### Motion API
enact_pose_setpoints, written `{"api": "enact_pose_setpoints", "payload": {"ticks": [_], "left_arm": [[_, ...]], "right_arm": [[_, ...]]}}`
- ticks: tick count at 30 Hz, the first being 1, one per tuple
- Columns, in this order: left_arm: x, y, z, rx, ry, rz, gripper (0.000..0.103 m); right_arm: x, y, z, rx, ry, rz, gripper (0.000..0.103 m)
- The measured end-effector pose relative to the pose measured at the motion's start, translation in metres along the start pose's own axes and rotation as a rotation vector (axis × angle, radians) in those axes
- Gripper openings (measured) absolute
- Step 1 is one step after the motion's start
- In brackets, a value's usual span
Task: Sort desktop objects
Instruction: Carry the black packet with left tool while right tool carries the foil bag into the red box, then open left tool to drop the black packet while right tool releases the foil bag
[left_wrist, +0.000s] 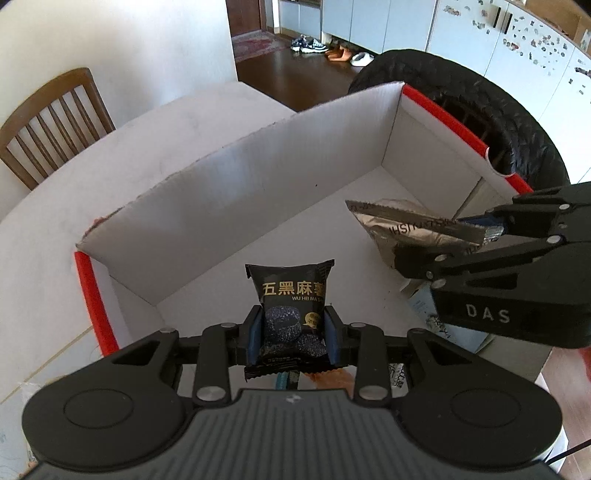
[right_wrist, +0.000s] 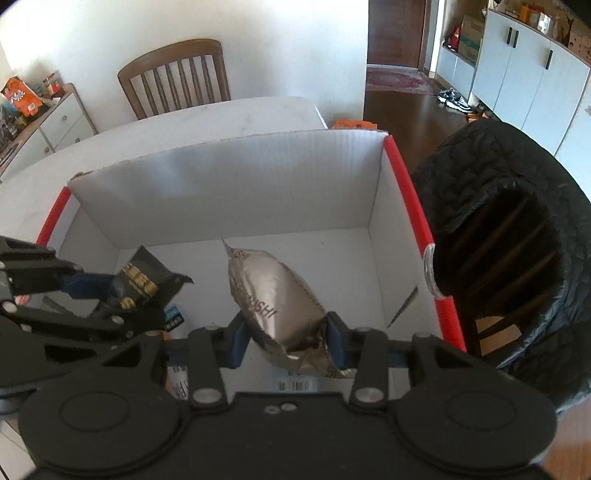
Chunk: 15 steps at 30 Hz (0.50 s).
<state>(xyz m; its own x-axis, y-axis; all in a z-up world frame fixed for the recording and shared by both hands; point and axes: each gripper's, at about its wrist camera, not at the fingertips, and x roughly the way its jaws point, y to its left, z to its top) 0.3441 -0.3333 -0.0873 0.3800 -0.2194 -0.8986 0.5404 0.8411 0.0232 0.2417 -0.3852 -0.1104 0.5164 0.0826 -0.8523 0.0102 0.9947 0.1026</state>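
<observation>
Over the open white corrugated box with red foam-padded edges (left_wrist: 454, 122), both hand-held grippers hang tilted downward, each carrying a snack. The left gripper (left_wrist: 293, 334) pinches a small black foil packet printed with gold characters (left_wrist: 290, 295) across its width between blue pads, so the packet's long axis runs straight out ahead of the fingers, its crimped top pointing toward the box's far wall. The right gripper (right_wrist: 288, 339) clamps the lower end of a puffy silver foil pouch (right_wrist: 273, 295), whose long axis likewise juts forward and down toward the box floor. Both packets sit above the box's interior, not yet resting on its bottom, the silver one toward the red-edged side nearest a black quilted seat cover (right_wrist: 498, 206), the black one on the opposite side. Judging by this, the coming move is a release: each packet lies directly below and ahead of its own gripper, well apart from the other, so spreading the jaws should drop both cleanly inside.
</observation>
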Motion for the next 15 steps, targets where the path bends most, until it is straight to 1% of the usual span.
{"api": "enact_pose_setpoints", "payload": {"ticks": [6,9,15], "left_arm": [[0.01,0.002,0.0,0.0,0.03,-0.003,0.032],[0.013,0.001,-0.001,0.001,0.047,0.007,0.032],[0.019,0.002,-0.002,-0.021,0.087,-0.008,0.033]], "right_arm": [[0.004,-0.003,0.003,-0.002,0.005,0.002,0.042],[0.005,-0.004,0.003,-0.009,0.001,0.003,0.042],[0.005,-0.002,0.001,-0.037,-0.01,-0.013,0.044]]}}
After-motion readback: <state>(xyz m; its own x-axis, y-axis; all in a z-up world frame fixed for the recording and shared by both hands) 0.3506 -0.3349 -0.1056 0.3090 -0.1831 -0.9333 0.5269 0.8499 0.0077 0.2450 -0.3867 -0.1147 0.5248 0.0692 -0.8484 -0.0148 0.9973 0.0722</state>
